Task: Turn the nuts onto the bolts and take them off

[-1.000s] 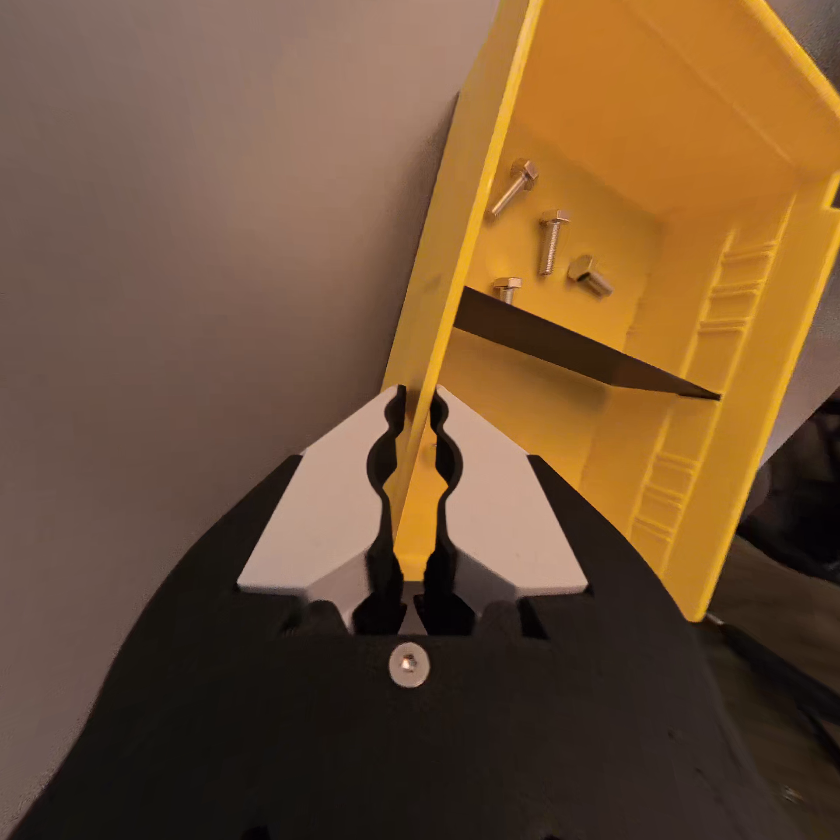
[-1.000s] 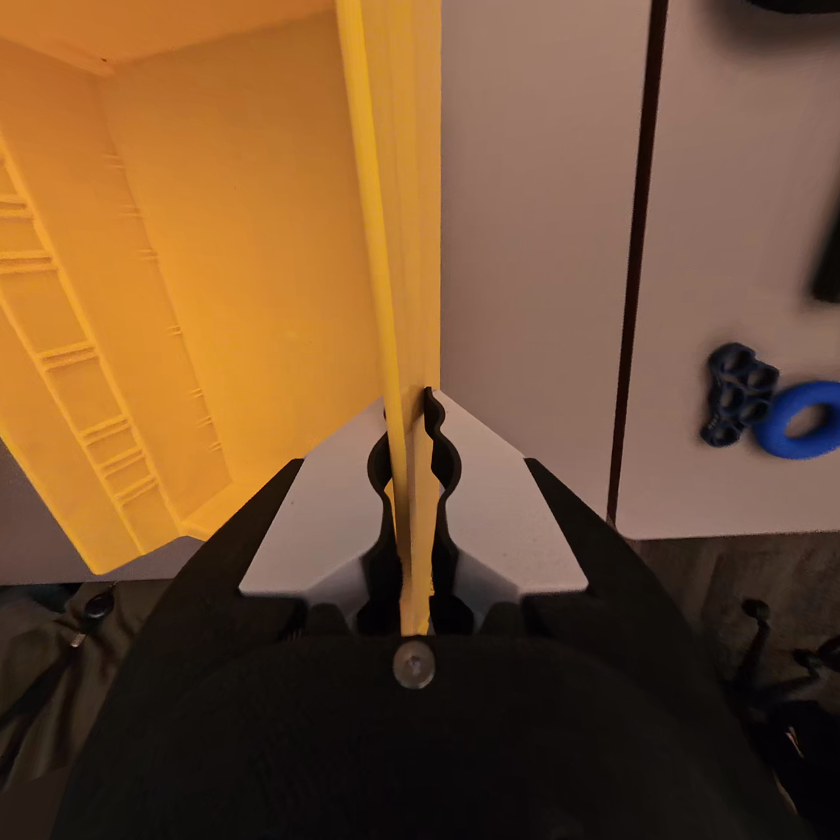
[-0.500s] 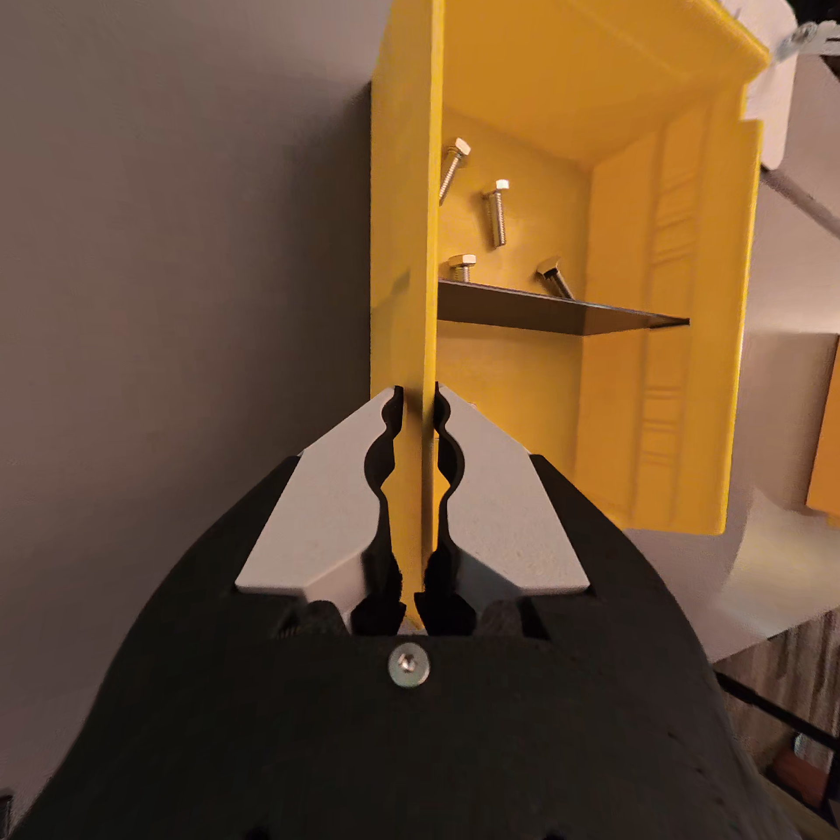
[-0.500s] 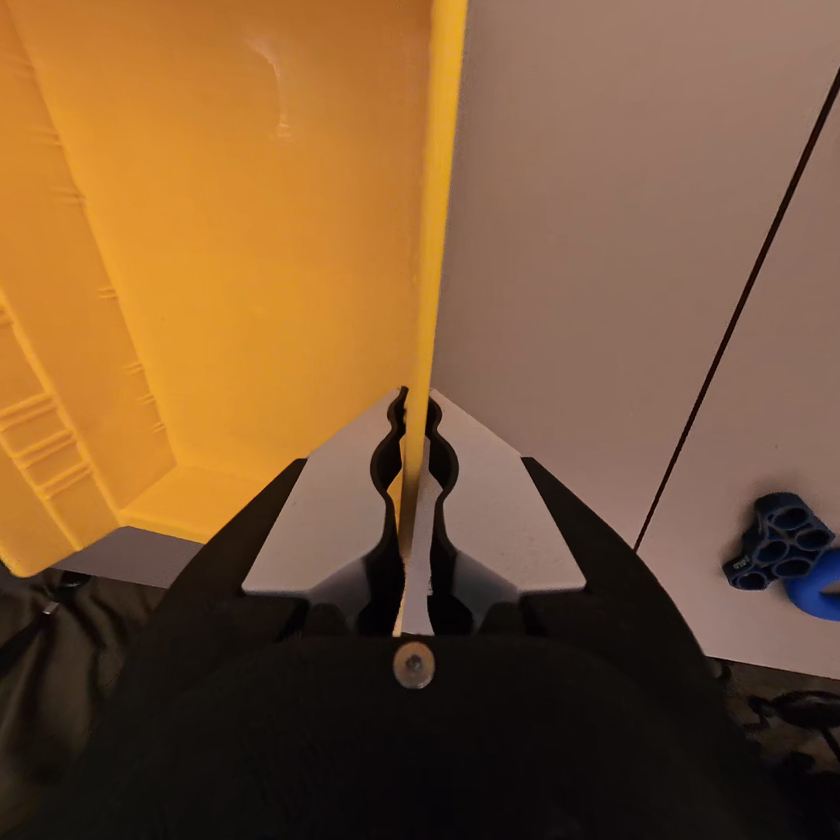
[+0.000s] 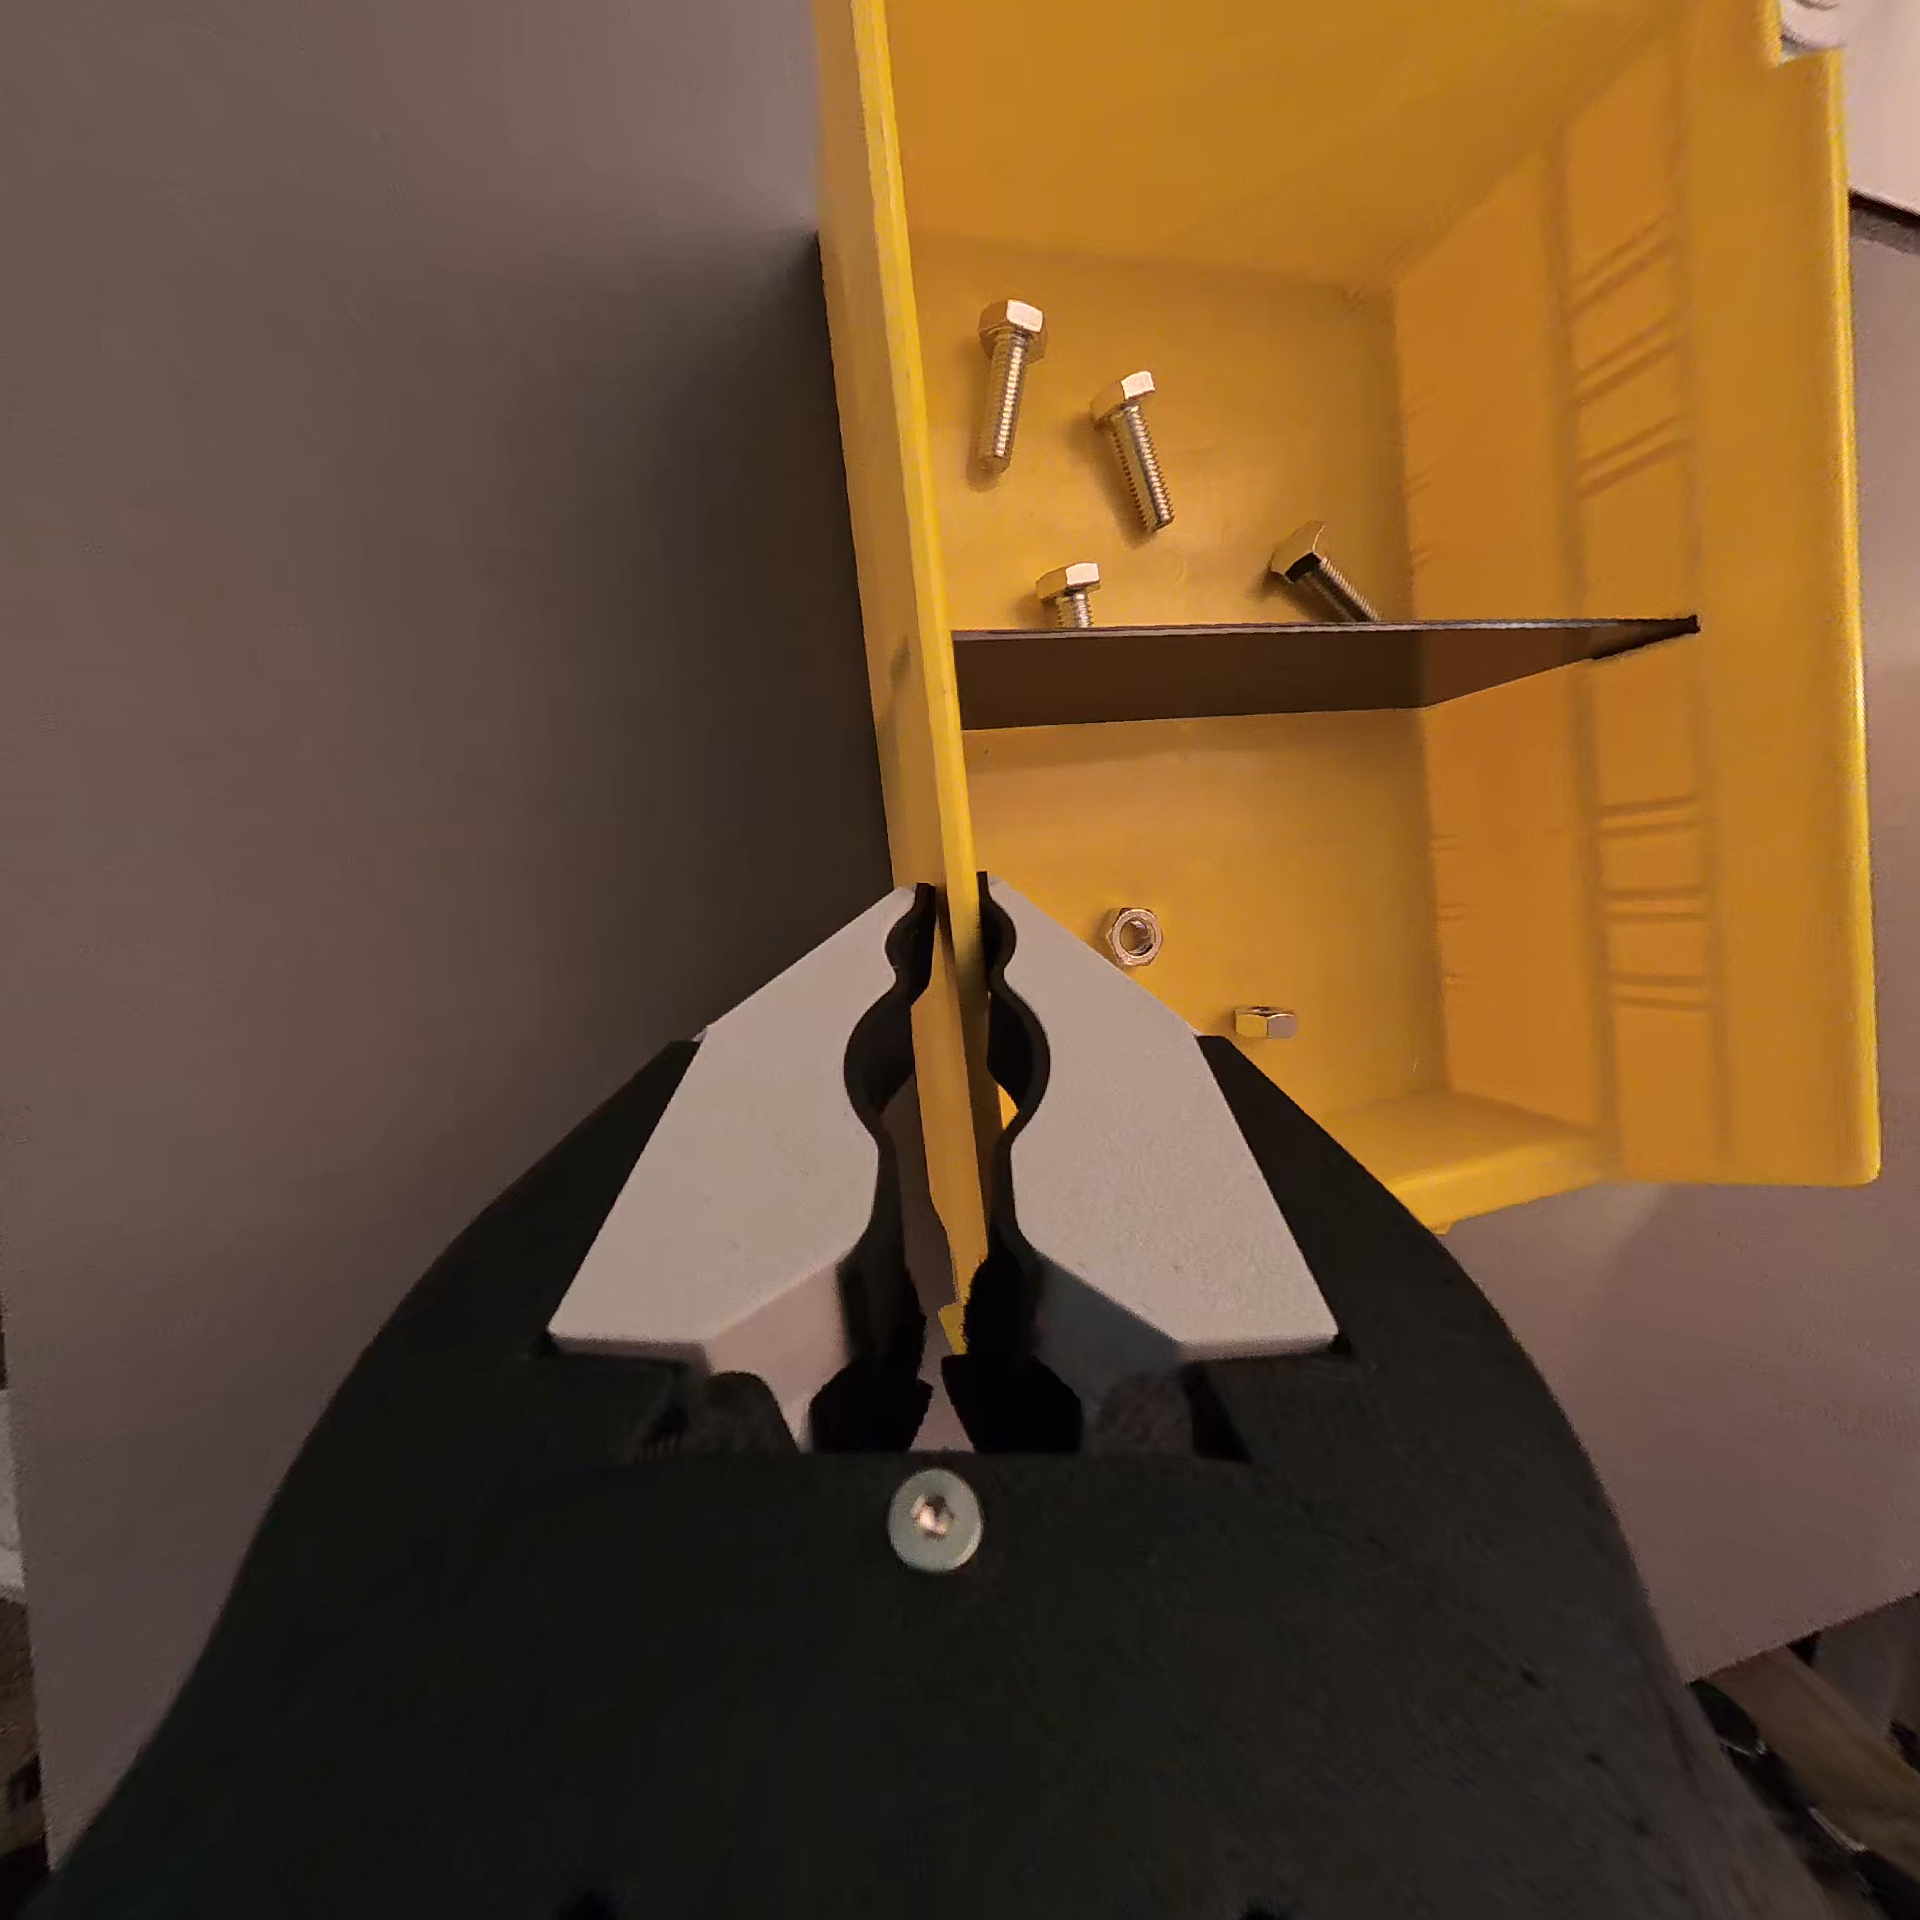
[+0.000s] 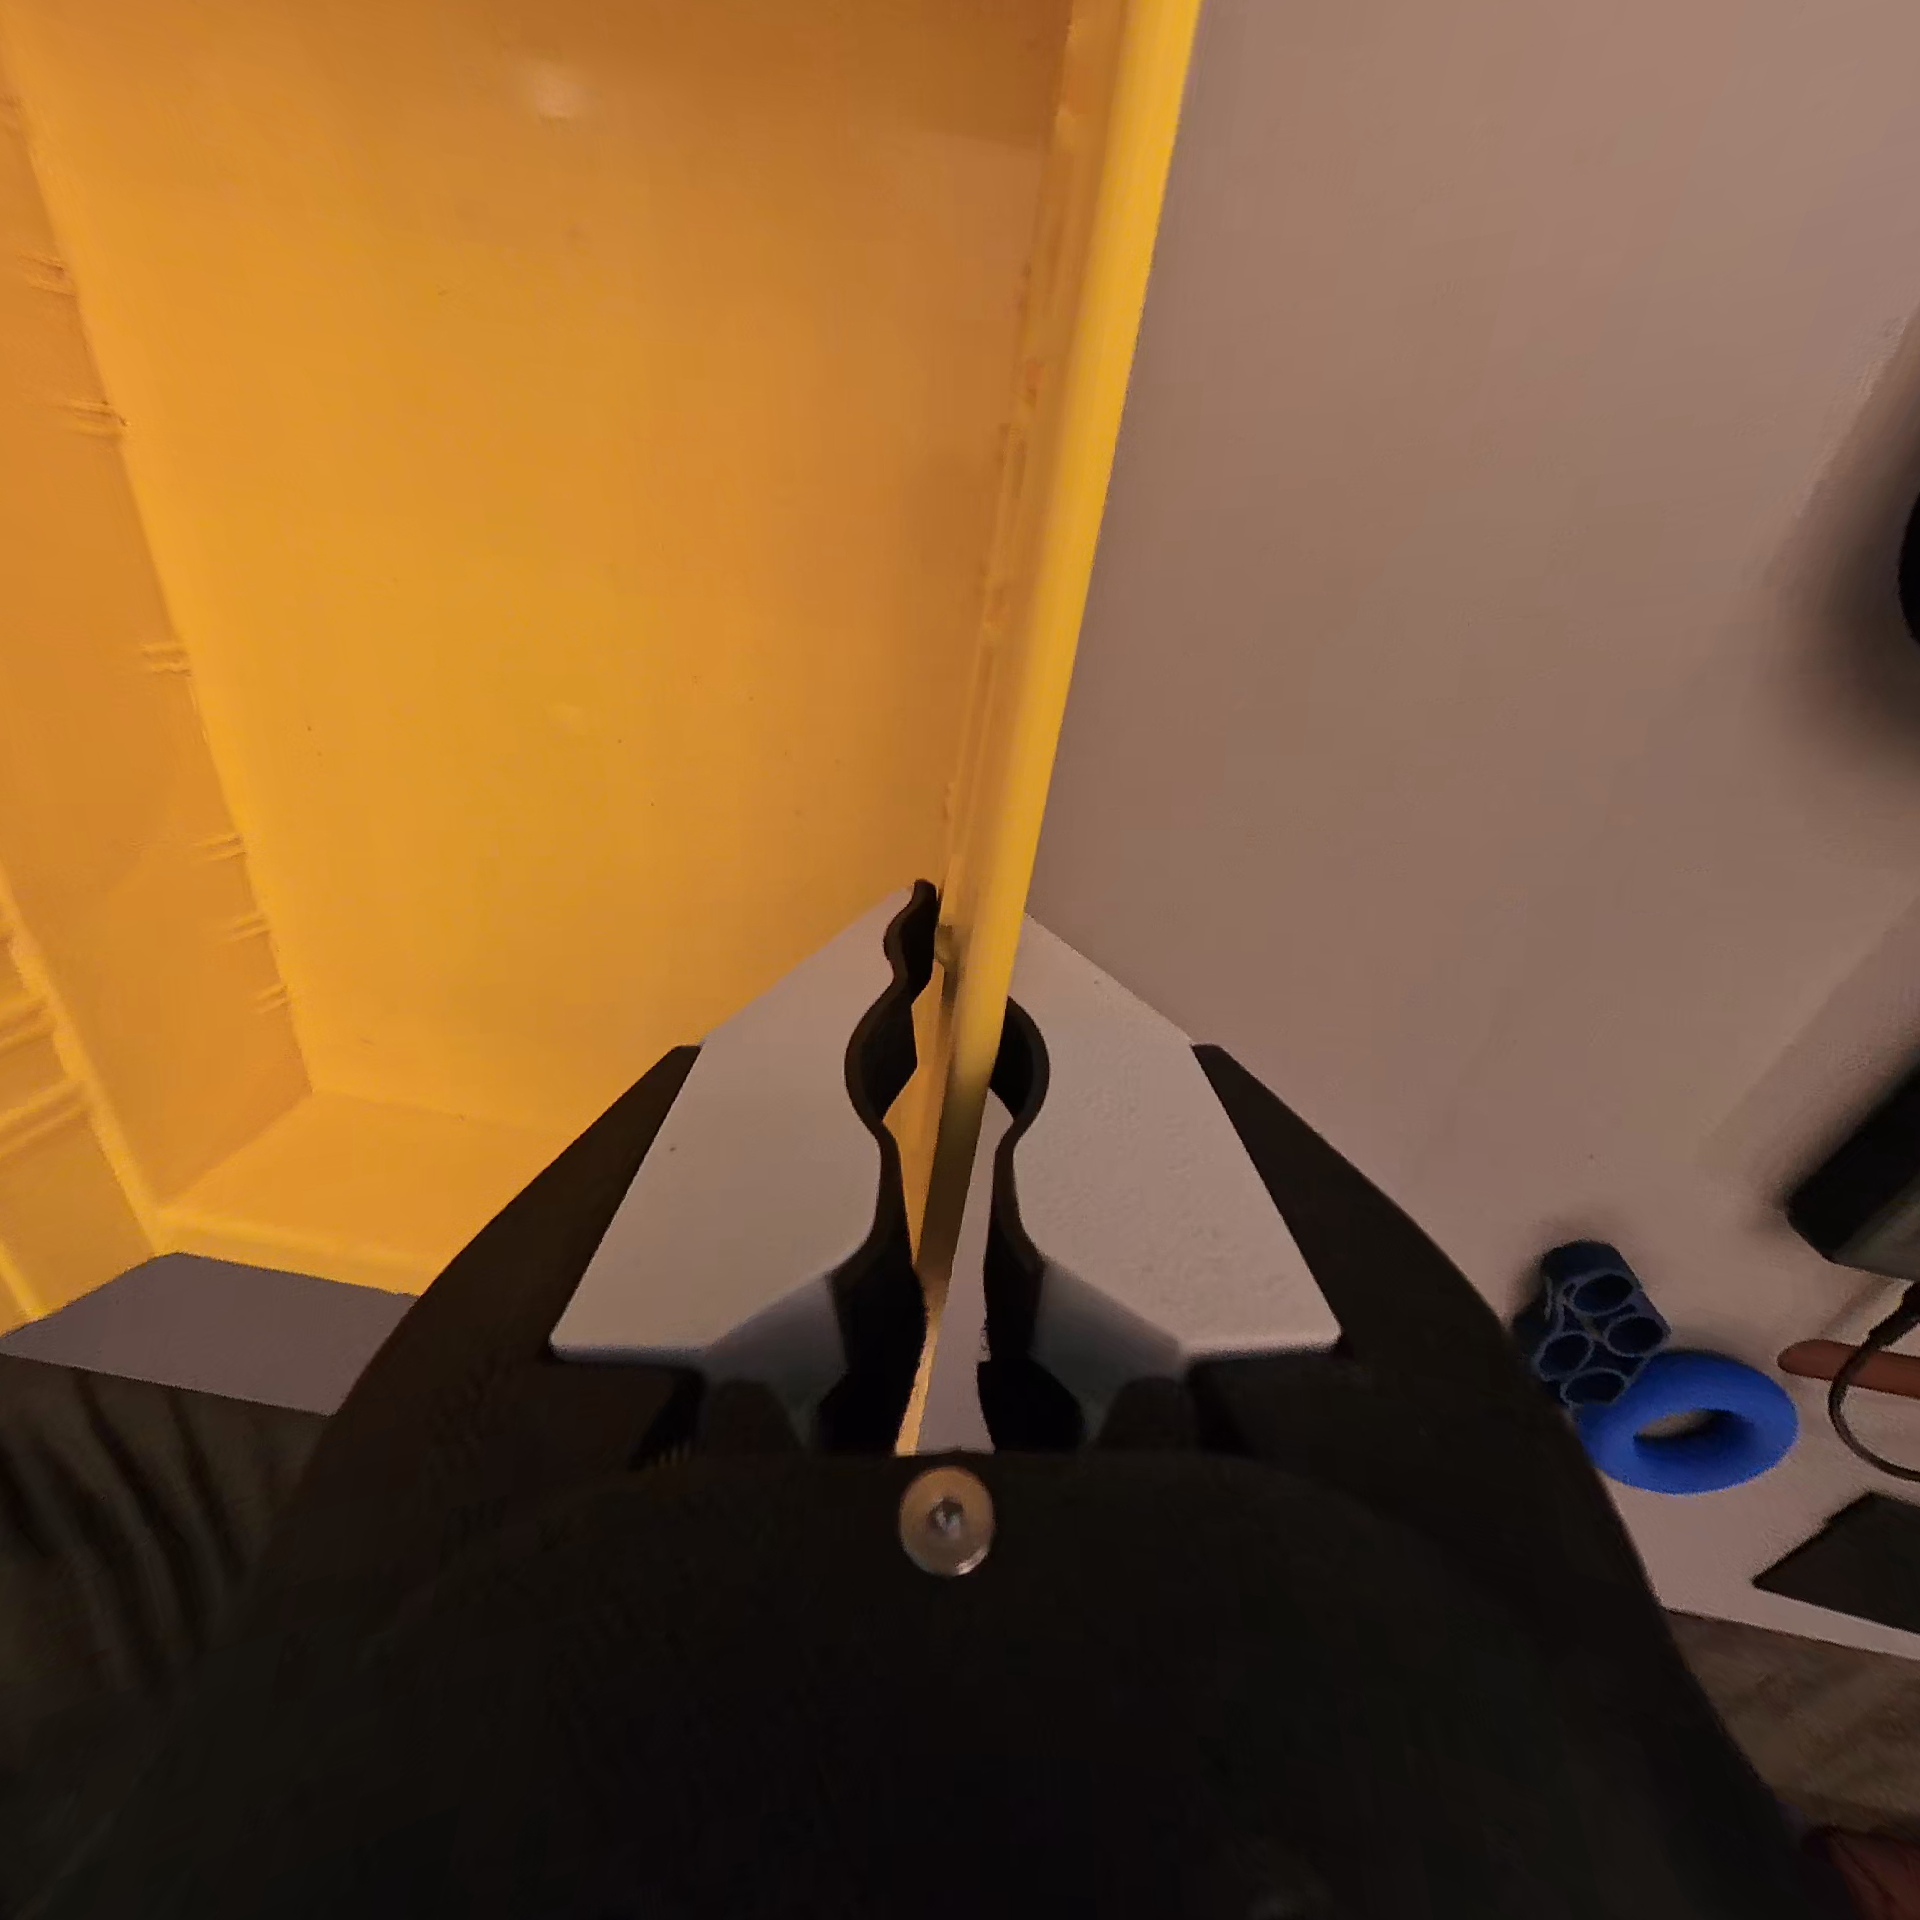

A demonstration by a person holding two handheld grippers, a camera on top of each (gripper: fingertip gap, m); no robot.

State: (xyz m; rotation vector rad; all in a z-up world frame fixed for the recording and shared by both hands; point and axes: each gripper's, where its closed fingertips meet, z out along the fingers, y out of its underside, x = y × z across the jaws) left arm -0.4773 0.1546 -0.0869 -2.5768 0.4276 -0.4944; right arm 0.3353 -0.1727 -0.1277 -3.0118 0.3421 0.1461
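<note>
Left wrist view is showing a white table (image 5: 364,727) filling the left half of the frame, with a tall yellow bin (image 5: 1766,727) taking up the upper right. The left gripper (image 5: 954,914), at lower centre, is clamping the bin's near wall edge between almost closed jaws. A dark divider (image 5: 1299,665) is splitting the bin: four bolts (image 5: 1132,452) are lying beyond it, toward the top of the frame, and two small nuts (image 5: 1135,933) are sitting nearer, just right of the gripper tip.

Right wrist view is showing the same bin filling the upper left, with the right gripper (image 6: 961,925) likewise pinching a thin wall, jaws nearly closed on it. Blue plastic pieces (image 6: 1652,1382) are lying at lower right on the table.

Judging from this, uneven tilting between the two grips could be sending loose nuts sliding or spilling, and the thin wall could be slipping free. The divider is standing between nuts and bolts.
</note>
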